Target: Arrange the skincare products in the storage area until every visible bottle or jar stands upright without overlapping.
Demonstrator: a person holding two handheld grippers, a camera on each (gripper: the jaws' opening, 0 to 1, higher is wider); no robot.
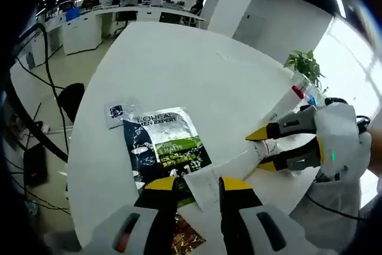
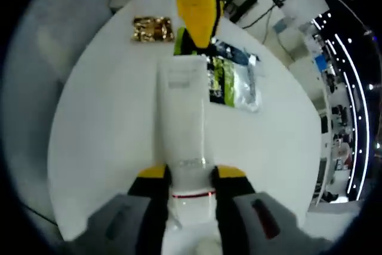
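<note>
Between right tool (image 2: 185, 174) jaws: white tube (image 2: 182, 123) | clamped, above table (image 2: 107, 129)

Bright, even light — edges warped, blurred

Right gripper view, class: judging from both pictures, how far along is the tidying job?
Early. Nothing stands upright yet. In hand: the right gripper is shut on the white tube, held lying flat, its far end between the left gripper fingers. Left: the L'Oreal sachet and the gold packet lie flat on the white table.
</note>
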